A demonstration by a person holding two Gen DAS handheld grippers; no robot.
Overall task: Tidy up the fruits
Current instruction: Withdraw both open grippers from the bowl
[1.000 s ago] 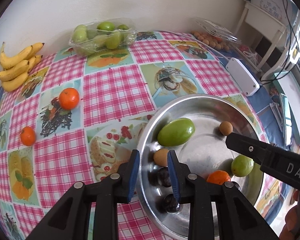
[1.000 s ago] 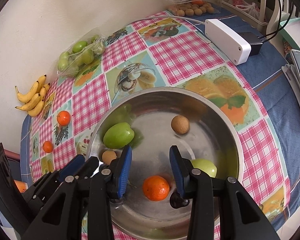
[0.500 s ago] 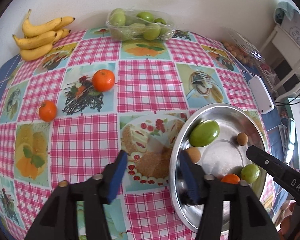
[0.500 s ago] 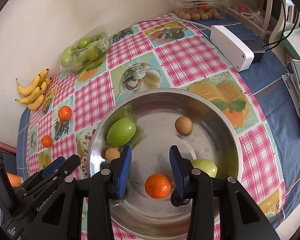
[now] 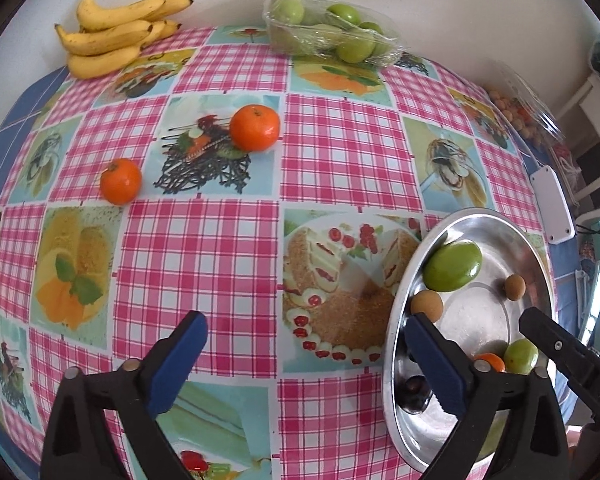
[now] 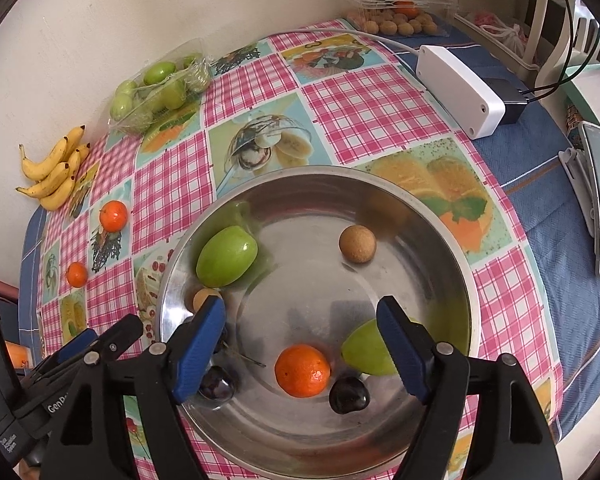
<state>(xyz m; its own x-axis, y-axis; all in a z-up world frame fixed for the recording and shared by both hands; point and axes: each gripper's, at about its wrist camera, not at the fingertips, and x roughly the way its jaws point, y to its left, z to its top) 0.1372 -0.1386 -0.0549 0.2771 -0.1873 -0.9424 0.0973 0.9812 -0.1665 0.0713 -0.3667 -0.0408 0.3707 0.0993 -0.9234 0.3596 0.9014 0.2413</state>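
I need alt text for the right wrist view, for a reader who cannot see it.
An open right gripper hovers over a steel bowl holding two green fruits, an orange, two brown fruits and dark plums. Behind it, on a checked tablecloth, lie two oranges, bananas and packed green fruit.

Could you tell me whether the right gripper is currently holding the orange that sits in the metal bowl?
No, the right gripper is open and empty, and the orange rests on the floor of the metal bowl between its spread fingers.

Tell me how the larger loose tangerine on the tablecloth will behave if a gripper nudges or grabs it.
The larger tangerine looks round and sits free on the flat tablecloth, so a nudge would probably roll it. Its peel looks glossy and soft, so a hard squeeze might dent it.
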